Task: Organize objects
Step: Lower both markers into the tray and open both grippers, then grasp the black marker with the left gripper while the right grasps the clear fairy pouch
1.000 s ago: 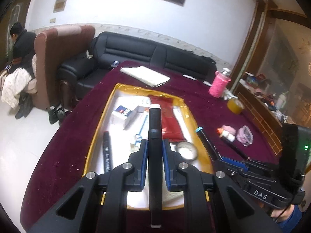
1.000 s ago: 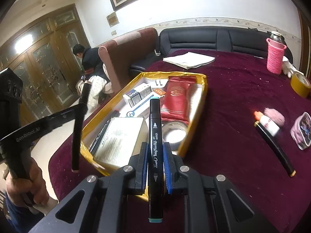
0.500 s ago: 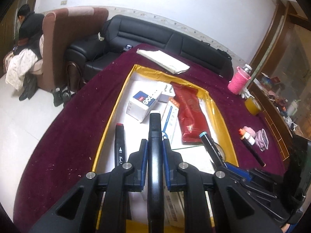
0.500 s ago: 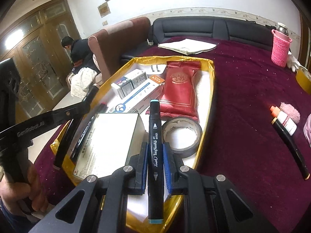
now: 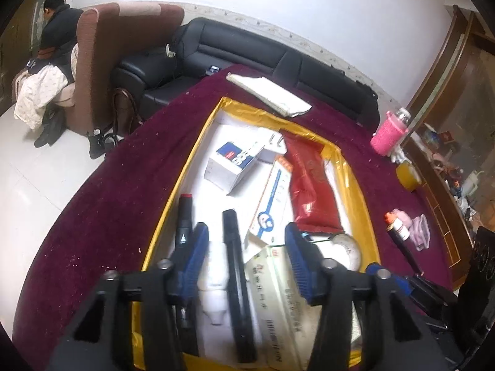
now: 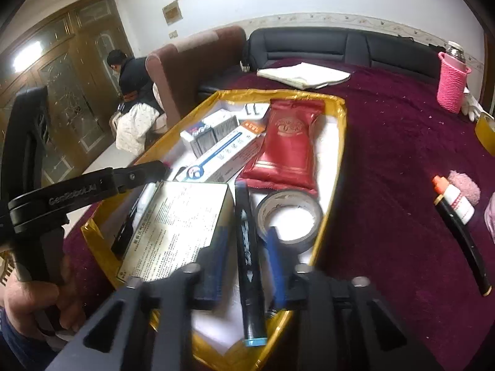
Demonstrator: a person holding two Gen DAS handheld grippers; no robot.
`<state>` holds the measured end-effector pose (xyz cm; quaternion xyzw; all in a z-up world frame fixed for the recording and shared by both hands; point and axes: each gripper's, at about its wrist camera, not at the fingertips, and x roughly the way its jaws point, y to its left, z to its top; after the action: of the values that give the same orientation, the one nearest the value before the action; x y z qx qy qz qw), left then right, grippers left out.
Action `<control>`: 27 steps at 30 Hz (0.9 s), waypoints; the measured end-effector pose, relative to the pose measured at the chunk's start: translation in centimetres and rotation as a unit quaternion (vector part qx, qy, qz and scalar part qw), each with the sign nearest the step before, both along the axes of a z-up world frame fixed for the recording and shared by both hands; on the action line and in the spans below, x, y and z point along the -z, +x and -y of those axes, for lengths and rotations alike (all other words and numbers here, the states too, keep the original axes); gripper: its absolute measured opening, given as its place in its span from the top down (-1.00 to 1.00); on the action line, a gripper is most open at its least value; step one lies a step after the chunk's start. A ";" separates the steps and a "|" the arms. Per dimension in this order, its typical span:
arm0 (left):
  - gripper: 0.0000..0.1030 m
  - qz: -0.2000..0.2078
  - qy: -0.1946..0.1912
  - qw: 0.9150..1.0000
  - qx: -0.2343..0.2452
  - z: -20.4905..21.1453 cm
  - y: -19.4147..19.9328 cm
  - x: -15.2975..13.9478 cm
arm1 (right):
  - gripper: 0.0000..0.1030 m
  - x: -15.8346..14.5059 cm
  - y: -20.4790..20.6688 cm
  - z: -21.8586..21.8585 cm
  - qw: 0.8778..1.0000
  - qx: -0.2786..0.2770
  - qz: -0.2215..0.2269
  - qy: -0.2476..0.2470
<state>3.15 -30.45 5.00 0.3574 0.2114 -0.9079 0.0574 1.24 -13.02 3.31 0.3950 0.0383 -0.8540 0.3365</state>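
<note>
Both tools now stand with their jaws spread. The left gripper (image 5: 244, 245) has let go of the black marker (image 5: 236, 281), which lies in the gold-rimmed tray (image 5: 185, 170) directly between and below its fingers, beside the red-capped marker (image 5: 182, 225) just off its left finger. The right gripper (image 6: 244, 253) is likewise parted around the teal-capped marker (image 6: 247, 256); motion blur makes it hard to say, but that pen seems to be resting in the tray between the white box (image 6: 176, 232) and the tape roll (image 6: 287, 219) rather than held. Half a second ago both pens were clamped tight and carried above the tray. These markers are light, rigid and smooth-barrelled, prone to rolling; the fair place to pinch one is mid-barrel, across its width.
</note>
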 end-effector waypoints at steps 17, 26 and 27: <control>-0.23 -0.056 -0.029 0.992 0.112 -9.9 1.4 -5.7 | -0.21 -2.5 -7.3 -18.7 0.986 0.160 0.023 0.036; -0.22 -0.018 -0.024 0.980 0.196 -17.7 -1.5 -4.4 | -0.23 2.0 -8.6 -22.4 0.981 0.165 0.102 0.003; -0.22 -0.014 -0.025 0.979 0.203 -18.5 -1.8 -4.2 | -0.24 2.2 -8.2 -21.9 0.983 0.142 0.114 -0.015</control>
<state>1.32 -11.98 9.24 0.3786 0.1120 -0.9106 -0.1220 -6.99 8.92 1.14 0.4865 -0.0695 -0.8426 0.2202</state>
